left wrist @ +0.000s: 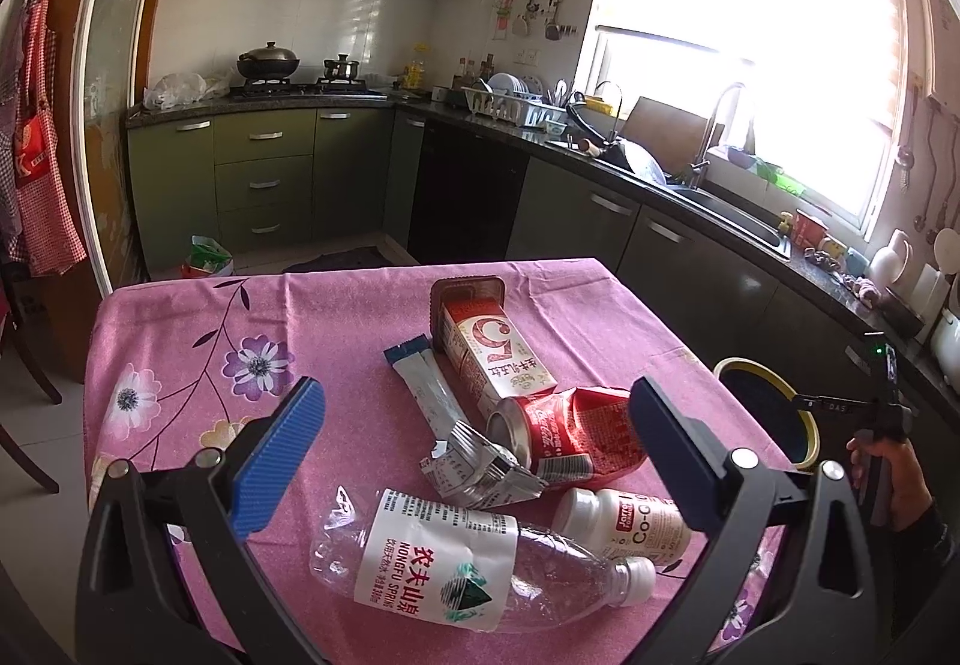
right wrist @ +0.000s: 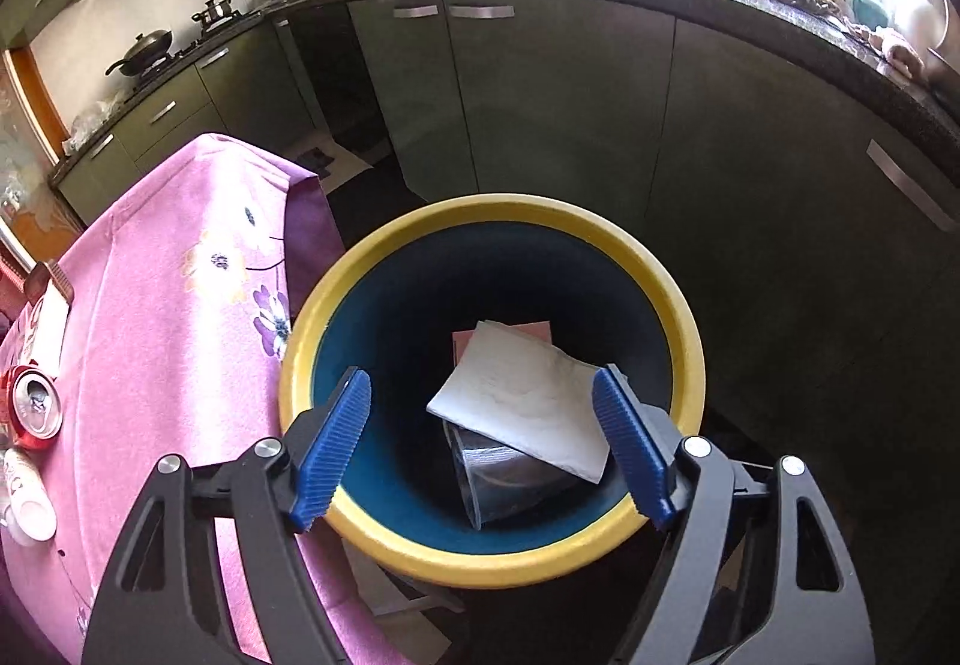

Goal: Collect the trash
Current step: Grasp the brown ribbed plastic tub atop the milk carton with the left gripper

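Observation:
Trash lies on the pink flowered tablecloth [left wrist: 180, 341]: a crushed red cola can [left wrist: 570, 437], a red-and-white milk carton [left wrist: 486, 347], a clear water bottle [left wrist: 468, 557], a small white drink bottle [left wrist: 624, 521], a crumpled foil wrapper [left wrist: 480, 467] and a sachet strip [left wrist: 420, 383]. My left gripper [left wrist: 474, 449] hangs open above this pile and holds nothing. My right gripper [right wrist: 486, 443] stands open over the yellow-rimmed bin [right wrist: 372, 269]. A white paper napkin [right wrist: 522, 395] lies inside the bin on a dark container [right wrist: 504, 479], apart from the pads.
The bin [left wrist: 774, 413] stands just off the table's right edge, before green kitchen cabinets [right wrist: 540, 113]. A hand [left wrist: 888, 461] grips the right tool there. The can [right wrist: 33, 401] and white bottle [right wrist: 24, 497] show at the right wrist view's left edge.

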Tool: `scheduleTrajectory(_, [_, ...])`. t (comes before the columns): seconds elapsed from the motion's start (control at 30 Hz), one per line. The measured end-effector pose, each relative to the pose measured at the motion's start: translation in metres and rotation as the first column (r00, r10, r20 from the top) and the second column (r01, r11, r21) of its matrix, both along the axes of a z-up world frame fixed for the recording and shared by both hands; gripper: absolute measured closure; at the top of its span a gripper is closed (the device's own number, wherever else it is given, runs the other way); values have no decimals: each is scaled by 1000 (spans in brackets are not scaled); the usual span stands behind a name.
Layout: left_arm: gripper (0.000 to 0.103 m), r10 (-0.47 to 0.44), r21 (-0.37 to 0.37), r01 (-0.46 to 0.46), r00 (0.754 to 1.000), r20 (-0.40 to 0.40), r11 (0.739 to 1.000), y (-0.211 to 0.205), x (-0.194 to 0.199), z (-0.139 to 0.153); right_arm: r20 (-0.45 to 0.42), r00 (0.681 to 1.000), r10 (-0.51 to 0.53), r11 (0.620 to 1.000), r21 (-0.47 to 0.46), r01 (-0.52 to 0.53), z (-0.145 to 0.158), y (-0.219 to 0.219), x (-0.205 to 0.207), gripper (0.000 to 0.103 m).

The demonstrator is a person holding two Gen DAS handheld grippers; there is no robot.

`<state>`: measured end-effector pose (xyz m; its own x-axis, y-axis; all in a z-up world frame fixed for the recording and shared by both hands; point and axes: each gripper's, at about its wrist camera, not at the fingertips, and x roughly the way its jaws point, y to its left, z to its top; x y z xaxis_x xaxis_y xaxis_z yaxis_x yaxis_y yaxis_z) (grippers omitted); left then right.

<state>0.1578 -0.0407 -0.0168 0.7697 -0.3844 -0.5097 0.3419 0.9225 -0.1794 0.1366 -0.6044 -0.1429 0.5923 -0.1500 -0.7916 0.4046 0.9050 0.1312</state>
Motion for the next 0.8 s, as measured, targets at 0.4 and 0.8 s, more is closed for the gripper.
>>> scheduleTrajectory(0.4, [6,9,-1,-10,994,-110,1000,-25,35,31,120,984,132,991,-28,-129,35,52,-25,27])
scheduleTrajectory(0.8, [6,189,145,-146,916,-354,979,-94,163,-8,150,969,197,978,34,-204,32,66,-28,26])
